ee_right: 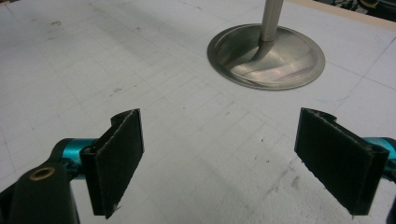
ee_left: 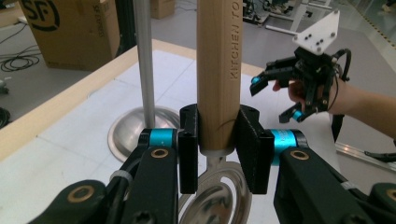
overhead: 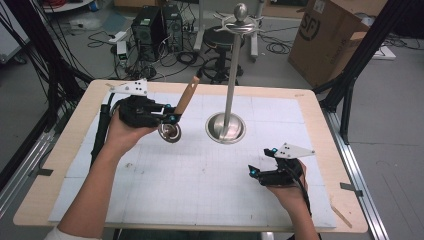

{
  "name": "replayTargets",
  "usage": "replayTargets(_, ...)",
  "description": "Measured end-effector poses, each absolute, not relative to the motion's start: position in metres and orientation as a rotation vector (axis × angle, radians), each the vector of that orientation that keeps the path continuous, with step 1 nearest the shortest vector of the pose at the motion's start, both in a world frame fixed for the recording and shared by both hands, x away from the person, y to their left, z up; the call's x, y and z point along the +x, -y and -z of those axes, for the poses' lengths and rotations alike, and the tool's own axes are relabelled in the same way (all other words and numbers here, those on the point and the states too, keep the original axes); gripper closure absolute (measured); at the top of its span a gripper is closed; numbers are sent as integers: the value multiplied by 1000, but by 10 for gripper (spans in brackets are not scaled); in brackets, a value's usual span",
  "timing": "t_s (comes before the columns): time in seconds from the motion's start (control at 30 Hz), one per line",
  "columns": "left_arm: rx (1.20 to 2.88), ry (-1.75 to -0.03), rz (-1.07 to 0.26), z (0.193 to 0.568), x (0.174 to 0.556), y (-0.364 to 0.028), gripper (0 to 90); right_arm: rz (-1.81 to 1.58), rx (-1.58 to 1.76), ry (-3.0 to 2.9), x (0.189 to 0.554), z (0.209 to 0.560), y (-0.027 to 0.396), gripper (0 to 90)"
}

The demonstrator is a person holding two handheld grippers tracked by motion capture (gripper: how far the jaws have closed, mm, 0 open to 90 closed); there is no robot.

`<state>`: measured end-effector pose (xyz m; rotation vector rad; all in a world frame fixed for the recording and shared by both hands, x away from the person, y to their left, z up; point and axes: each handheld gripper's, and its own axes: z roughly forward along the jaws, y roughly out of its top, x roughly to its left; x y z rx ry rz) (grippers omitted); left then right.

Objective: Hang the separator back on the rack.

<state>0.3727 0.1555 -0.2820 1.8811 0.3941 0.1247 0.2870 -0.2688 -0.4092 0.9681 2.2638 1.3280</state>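
My left gripper (overhead: 170, 118) is shut on the wooden handle (ee_left: 218, 70) of a kitchen utensil (overhead: 181, 107); its round metal head (overhead: 170, 133) hangs below the jaws, above the white mat. The handle tilts up and to the right toward the metal stand (overhead: 232, 70), a tall pole on a round base (overhead: 226, 128) with hooks at the top. In the left gripper view the pads (ee_left: 252, 149) press on both sides of the handle. My right gripper (overhead: 261, 161) rests low at the front right of the mat, open, with nothing between its pads (ee_right: 116, 158).
The white gridded mat (overhead: 200, 190) covers a wooden table (overhead: 55, 165). A cardboard box (overhead: 330, 35), a stool (overhead: 220, 40), computer cases (overhead: 155, 25) and cables stand on the floor behind. A black frame post (overhead: 350, 85) rises at the right edge.
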Motion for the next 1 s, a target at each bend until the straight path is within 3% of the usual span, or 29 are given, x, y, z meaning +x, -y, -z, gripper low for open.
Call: replayTargets(1.0,1881,-299,-185,214,394,-103,714,-1345,967,-2269,288,410,268,144)
